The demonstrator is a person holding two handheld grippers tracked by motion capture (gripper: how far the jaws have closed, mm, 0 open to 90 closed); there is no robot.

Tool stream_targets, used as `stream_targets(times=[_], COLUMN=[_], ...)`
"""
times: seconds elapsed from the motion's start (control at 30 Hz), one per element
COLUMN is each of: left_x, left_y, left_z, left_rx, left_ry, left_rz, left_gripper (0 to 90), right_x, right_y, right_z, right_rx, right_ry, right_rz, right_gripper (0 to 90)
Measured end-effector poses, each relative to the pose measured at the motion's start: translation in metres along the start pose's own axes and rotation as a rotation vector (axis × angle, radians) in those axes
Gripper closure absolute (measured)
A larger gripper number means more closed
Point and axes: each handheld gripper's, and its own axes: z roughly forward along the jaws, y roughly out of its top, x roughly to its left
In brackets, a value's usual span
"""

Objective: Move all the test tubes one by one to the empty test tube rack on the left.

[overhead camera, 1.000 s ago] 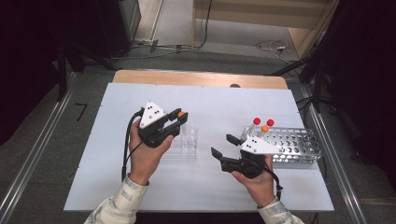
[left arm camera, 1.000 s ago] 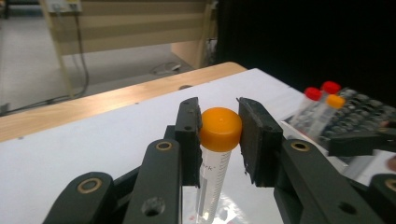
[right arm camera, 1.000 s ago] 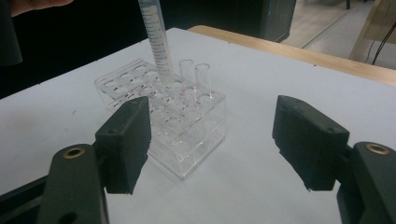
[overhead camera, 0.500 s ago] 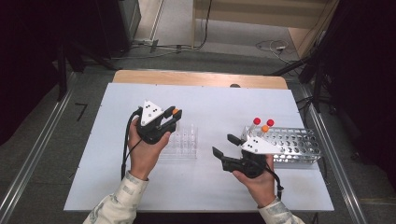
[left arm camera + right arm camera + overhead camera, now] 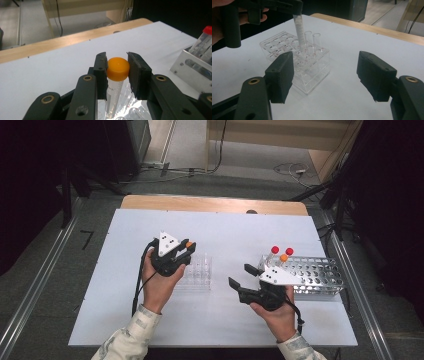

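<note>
Orange-capped tube [image 5: 117, 75] pinched at the cap by the left gripper [image 5: 117, 68], hanging upright with its tip down among the holes of the clear rack [image 5: 312, 72]. Seen from the right gripper view: tube [image 5: 299, 31] standing just beside two empty glass tubes [image 5: 312, 42] already seated in that rack. Mid-insertion, by the look of it — tip at or just inside a hole, cap well above the rack top, cannot tell how deep. Right gripper [image 5: 325, 75] idle, jaws wide apart, nothing between them, pointing toward the clear rack from the near side of the table [image 5: 235, 235]. Behind it, metal rack [image 5: 320, 275] with red-capped and orange-capped tubes [image 5: 281, 254] waiting. Next move, probably: straight down, keeping the tube vertical so it slides into its hole without catching the neighbouring glass, then letting go of the cap and lifting clear. Risk of a tilt nudging the two glass tubes or shifting the light rack.
</note>
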Motion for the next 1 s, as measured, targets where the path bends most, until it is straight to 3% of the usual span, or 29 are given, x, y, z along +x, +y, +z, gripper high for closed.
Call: stream_targets(times=[0.23,0.47,0.6,0.7,1.0], left_x=[0.001,0.003,0.005,0.005,0.008], left_y=[-0.005,-0.004,-0.002,-0.001,0.002], left_z=[0.006,0.004,0.002,0.002,-0.001], left_rx=[0.069,0.058,0.036,0.040,0.033], left_ry=[0.001,-0.015,-0.043,-0.056,-0.053], left_rz=[-0.014,-0.048,-0.085,-0.109,-0.163], left_gripper=[69.5,64.0,54.8,42.1,21.7], right_x=[0.000,0.000,-0.002,-0.005,-0.024], right_y=[0.000,-0.001,-0.001,-0.001,-0.001], right_z=[0.000,0.000,-0.002,-0.004,-0.028], right_rx=[0.004,0.006,0.001,0.006,-0.019], right_ry=[-0.001,-0.002,-0.010,-0.021,-0.089], right_rz=[0.004,0.004,0.005,0.016,0.039], right_gripper=[28.3,28.4,28.3,27.7,25.7])
